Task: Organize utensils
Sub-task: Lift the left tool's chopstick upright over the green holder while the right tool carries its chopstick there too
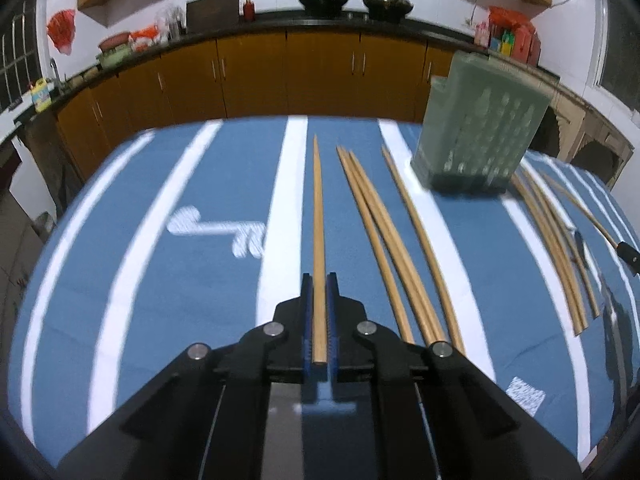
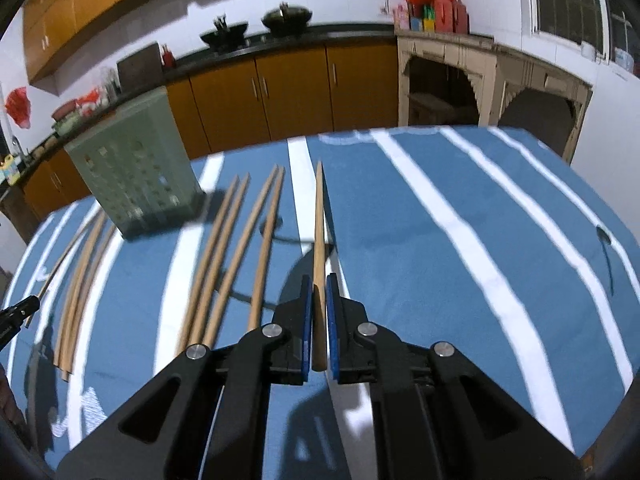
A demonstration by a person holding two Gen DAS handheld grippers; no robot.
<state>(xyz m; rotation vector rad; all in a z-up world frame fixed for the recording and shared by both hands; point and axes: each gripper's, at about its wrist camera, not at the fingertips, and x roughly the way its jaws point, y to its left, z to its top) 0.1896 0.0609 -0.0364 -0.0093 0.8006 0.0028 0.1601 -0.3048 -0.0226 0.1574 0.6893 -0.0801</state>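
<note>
My left gripper (image 1: pixel 319 280) is shut on a wooden chopstick (image 1: pixel 317 216) that points forward along the fingers, over the blue striped tablecloth (image 1: pixel 200 280). My right gripper (image 2: pixel 319 280) is shut on another wooden chopstick (image 2: pixel 319 220), held above the cloth with its shadow below. Several loose chopsticks (image 1: pixel 380 232) lie on the cloth to the right of my left gripper, and more (image 1: pixel 556 240) lie further right. A pale green perforated utensil holder (image 1: pixel 476 124) stands upright at the back right. In the right wrist view the holder (image 2: pixel 136 168) is back left, with loose chopsticks (image 2: pixel 236 248) beside it.
The other gripper's black tip shows at the right edge of the left wrist view (image 1: pixel 630 256) and at the left edge of the right wrist view (image 2: pixel 18 312). Brown kitchen cabinets (image 1: pixel 280 72) and a counter with woks (image 1: pixel 388 4) lie behind the table. The table's far edge (image 2: pixel 440 130) is near.
</note>
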